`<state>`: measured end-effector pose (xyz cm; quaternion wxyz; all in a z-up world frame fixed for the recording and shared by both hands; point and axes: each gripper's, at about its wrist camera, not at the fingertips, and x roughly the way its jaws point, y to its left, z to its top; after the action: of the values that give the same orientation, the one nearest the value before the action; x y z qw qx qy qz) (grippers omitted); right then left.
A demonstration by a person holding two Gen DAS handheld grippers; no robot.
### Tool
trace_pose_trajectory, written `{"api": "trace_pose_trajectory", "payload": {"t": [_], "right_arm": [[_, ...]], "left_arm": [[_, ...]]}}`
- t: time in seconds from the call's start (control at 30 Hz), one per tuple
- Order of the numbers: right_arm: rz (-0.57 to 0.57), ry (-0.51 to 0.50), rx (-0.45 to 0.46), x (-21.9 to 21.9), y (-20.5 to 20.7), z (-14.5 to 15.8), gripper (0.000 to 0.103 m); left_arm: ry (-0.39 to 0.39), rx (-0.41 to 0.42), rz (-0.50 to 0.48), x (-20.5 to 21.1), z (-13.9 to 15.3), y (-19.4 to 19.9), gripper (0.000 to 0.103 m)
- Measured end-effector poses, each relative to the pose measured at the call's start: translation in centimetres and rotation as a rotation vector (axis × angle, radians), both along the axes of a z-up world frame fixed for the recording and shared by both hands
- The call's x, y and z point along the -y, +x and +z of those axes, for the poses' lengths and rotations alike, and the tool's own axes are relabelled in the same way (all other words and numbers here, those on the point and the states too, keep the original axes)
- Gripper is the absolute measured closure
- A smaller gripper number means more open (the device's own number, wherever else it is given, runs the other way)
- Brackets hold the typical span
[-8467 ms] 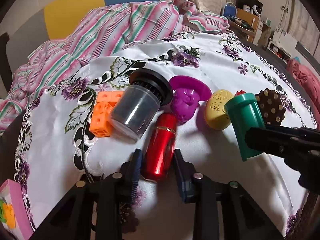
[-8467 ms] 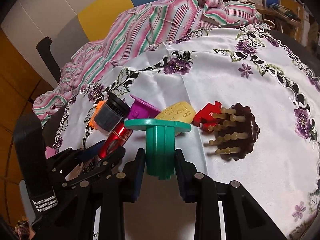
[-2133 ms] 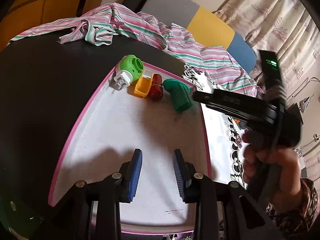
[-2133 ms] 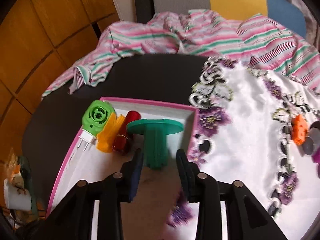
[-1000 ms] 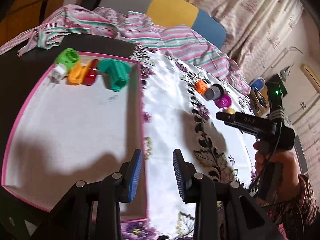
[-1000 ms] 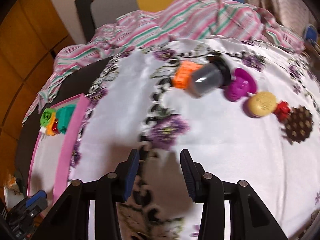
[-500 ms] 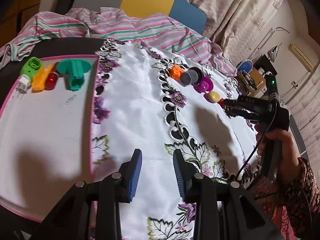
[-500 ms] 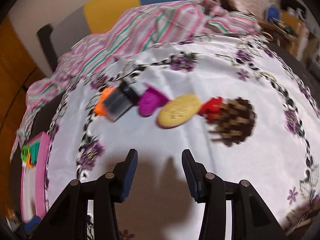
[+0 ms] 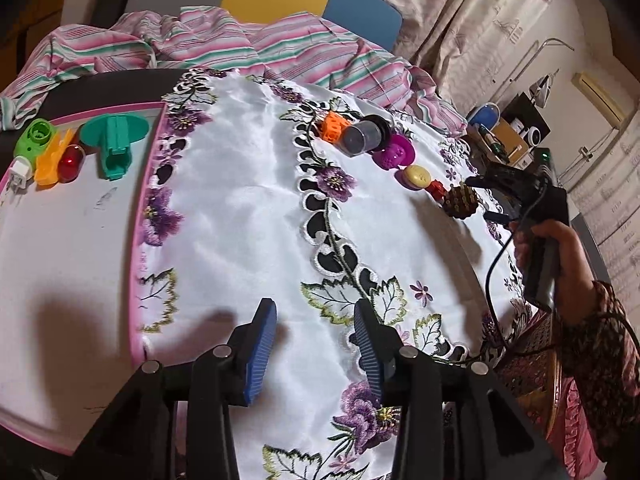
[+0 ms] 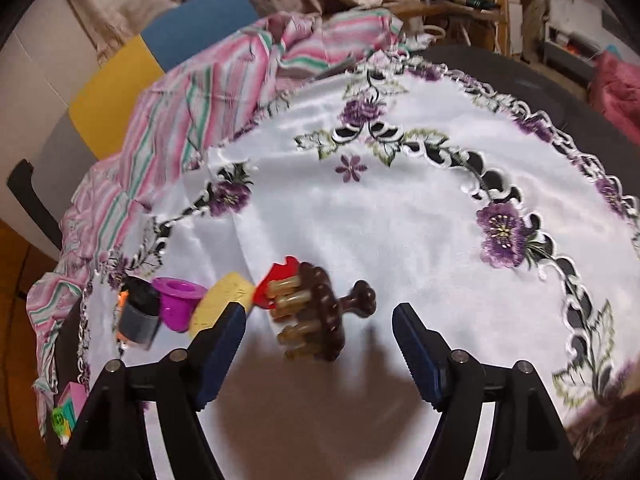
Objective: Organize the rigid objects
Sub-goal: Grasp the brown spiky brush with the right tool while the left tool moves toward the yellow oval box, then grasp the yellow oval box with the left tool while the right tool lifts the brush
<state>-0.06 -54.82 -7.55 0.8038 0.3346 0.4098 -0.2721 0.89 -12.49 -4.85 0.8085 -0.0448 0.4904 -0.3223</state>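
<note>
**Right gripper lined up on the brush; left gripper idle and far off**

Left wrist view: the left gripper (image 9: 316, 336) hangs empty, its blue pads a moderate gap apart, over the white embroidered satin tablecloth (image 9: 248, 200). The dark brown round massage brush with amber bristles (image 9: 461, 201) lies well beyond it, at the right end of the toy row. The right gripper (image 9: 486, 196) sits just beside that brush, so the right hand is clearly nearer.

Right wrist view: the right gripper (image 10: 318, 332) is spread wide and empty. The brush (image 10: 316, 316) lies just ahead, between the fingers but closer to the left one, bristles facing left, knobbed handle pointing right, so its long axis looks to run across the opening.
</note>
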Motion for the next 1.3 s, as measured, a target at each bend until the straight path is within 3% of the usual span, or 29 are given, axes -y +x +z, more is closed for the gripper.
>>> {"api": "trace_pose_trajectory", "payload": {"t": [0.3, 0.37, 0.6, 0.63, 0.67, 0.7, 0.8, 1.07, 1.3], "right_arm": [[0.017, 0.061, -0.019, 0.7, 0.8, -2.4, 0.027], [0.042, 0.041, -0.025, 0.6, 1.2, -2.4, 0.036], [0.188, -0.082, -0.070, -2.0, 2.9, -1.7, 0.037], [0.225, -0.084, -0.064, -2.6, 3.1, -1.5, 0.041], [0.268, -0.065, -0.043, -3.3, 3.3, -1.4, 0.058], [0.283, -0.069, -0.040, -3.9, 3.3, -1.2, 0.065], [0.311, -0.130, -0.065, -5.1, 3.4, -0.7, 0.067], [0.148, -0.099, -0.083, -2.0, 1.4, -1.0, 0.067], [0.033, -0.034, -0.061, -0.1, -0.2, -1.2, 0.067]], "left_arm": [[0.017, 0.003, -0.042, 2.0, -0.1, 0.0, 0.063], [0.022, 0.004, -0.054, 2.7, -0.2, 0.1, 0.063], [0.012, 0.009, -0.091, 5.0, 0.0, 0.0, 0.063], [0.014, 0.011, -0.094, 5.2, 0.0, 0.0, 0.063], [0.021, 0.014, -0.099, 5.5, 0.0, -0.1, 0.063], [0.022, 0.014, -0.103, 5.7, 0.0, -0.1, 0.063], [0.036, 0.020, -0.116, 6.4, 0.1, 0.1, 0.063], [0.039, 0.048, -0.157, 9.5, 0.7, 1.0, 0.063], [0.063, 0.060, -0.218, 15.2, 0.4, 3.0, 0.062]]}}
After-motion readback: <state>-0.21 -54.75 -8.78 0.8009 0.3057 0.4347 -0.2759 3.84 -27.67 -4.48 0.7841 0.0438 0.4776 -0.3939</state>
